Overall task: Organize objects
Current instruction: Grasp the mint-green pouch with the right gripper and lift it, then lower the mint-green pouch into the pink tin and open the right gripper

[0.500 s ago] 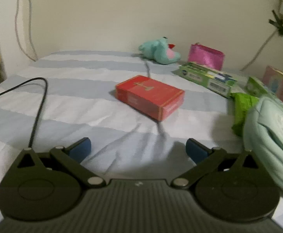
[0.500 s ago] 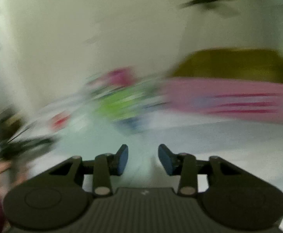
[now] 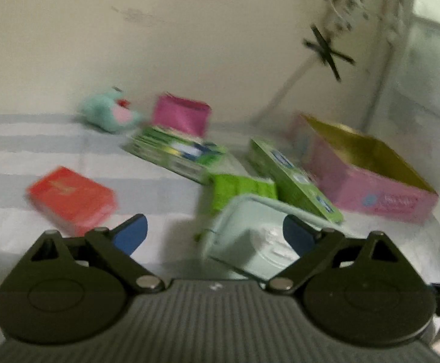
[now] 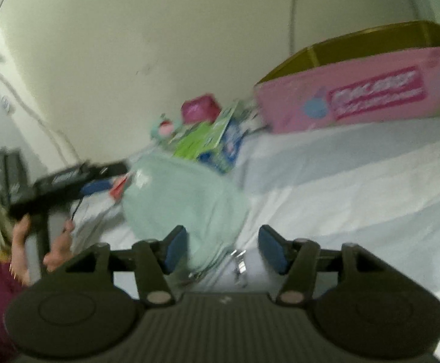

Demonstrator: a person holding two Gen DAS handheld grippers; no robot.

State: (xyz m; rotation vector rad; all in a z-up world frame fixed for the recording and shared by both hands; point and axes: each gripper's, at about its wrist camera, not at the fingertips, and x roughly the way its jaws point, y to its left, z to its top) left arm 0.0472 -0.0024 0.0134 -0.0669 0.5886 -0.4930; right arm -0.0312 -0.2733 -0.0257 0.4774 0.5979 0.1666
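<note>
A mint-green zip pouch (image 3: 250, 236) lies on the striped bed sheet (image 3: 53, 151). My left gripper (image 3: 215, 237) stands wide open around its near end; the pouch sits close to the right pad, with a wide gap on the left. In the right wrist view the same pouch (image 4: 183, 199) reaches between the fingers of my right gripper (image 4: 223, 248), which is open, its pads not pressing on it. The pouch's metal zip pull (image 4: 239, 260) lies between the pads. A hand holds the left gripper (image 4: 68, 181) on the pouch's far side.
An open pink box (image 3: 371, 181) with a yellow inside stands at the right. Green cartons (image 3: 292, 178) and a green packet (image 3: 238, 187) lie behind the pouch. A red box (image 3: 68, 199) lies at the left. A teal plush toy (image 3: 108, 115) and a magenta pouch (image 3: 180, 115) sit by the wall.
My left gripper has swung right, from facing the red box to straddling the mint pouch. My right gripper's jaws have widened and it has closed in on the pouch.
</note>
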